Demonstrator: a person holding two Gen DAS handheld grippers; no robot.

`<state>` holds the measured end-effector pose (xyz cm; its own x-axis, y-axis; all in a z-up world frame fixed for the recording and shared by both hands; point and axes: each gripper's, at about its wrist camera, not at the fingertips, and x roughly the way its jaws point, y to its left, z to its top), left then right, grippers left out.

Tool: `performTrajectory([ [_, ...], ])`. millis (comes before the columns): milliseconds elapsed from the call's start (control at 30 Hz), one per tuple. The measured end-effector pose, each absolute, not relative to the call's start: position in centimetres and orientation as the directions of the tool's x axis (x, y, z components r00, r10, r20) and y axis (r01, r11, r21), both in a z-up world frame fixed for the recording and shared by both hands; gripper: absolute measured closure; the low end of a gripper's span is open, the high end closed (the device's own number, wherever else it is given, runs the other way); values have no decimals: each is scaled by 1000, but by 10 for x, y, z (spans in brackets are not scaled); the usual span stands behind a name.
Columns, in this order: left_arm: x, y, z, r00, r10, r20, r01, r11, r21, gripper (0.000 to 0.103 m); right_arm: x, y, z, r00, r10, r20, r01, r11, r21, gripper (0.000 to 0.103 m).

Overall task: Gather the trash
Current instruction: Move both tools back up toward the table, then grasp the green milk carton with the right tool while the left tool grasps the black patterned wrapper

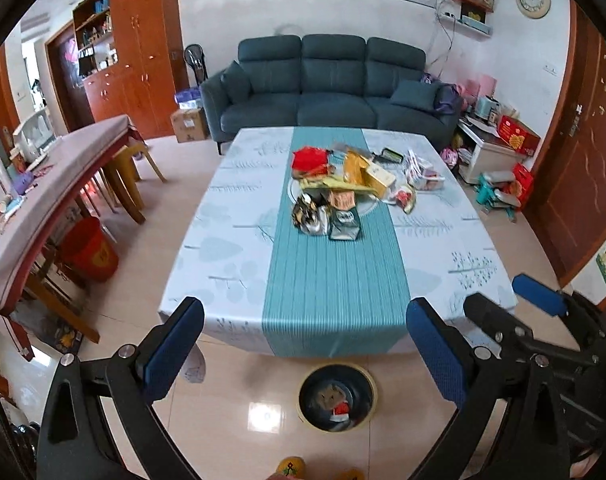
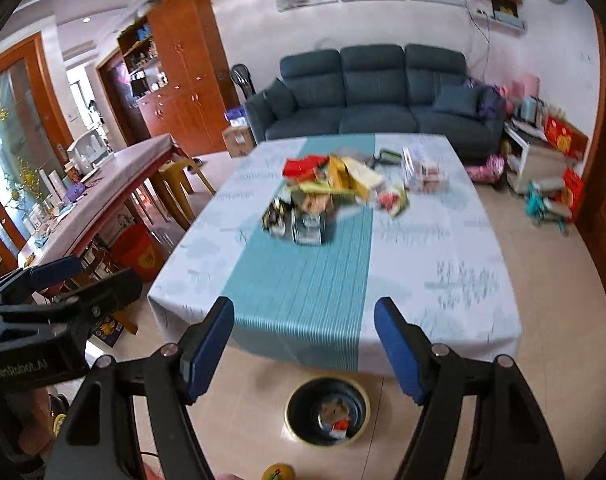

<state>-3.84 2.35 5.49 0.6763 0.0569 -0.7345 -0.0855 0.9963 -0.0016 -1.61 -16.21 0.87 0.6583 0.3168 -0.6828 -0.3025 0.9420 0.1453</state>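
A pile of trash wrappers and boxes (image 1: 343, 184) lies in the middle of a table (image 1: 239, 264) covered by a white cloth with a teal runner; it also shows in the right wrist view (image 2: 331, 192). A round bin (image 1: 337, 397) with some trash in it stands on the floor in front of the table, also in the right wrist view (image 2: 327, 411). My left gripper (image 1: 303, 352) is open and empty, held above the bin short of the table's near edge. My right gripper (image 2: 305, 344) is open and empty beside it, and shows at the right of the left wrist view (image 1: 515, 300).
A long sideboard (image 1: 51, 208) with stools and a red bucket (image 1: 89, 248) stands to the left. A blue sofa (image 1: 327, 88) is behind the table. Toys and red boxes (image 1: 503, 184) lie on the floor at right. A slippered foot (image 1: 289, 468) is at the bottom.
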Motion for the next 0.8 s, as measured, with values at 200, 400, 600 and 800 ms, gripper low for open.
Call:
performTrajectory([
  [200, -16, 32, 54, 646, 70, -760, -93, 996, 12, 12, 12, -146, 15, 658, 318, -683, -316, 939, 132, 30],
  [400, 47, 63, 25, 558, 8, -830, -84, 995, -47, 13, 58, -124, -3, 621, 297, -726, -289, 947, 140, 30],
  [600, 130, 95, -15, 448, -10, -894, -43, 999, -33, 13, 123, -94, -33, 575, 247, -780, -241, 962, 127, 30],
  [800, 205, 110, -55, 354, -44, -934, 59, 998, -24, 33, 194, -69, -75, 511, 194, -837, -162, 978, 128, 30],
])
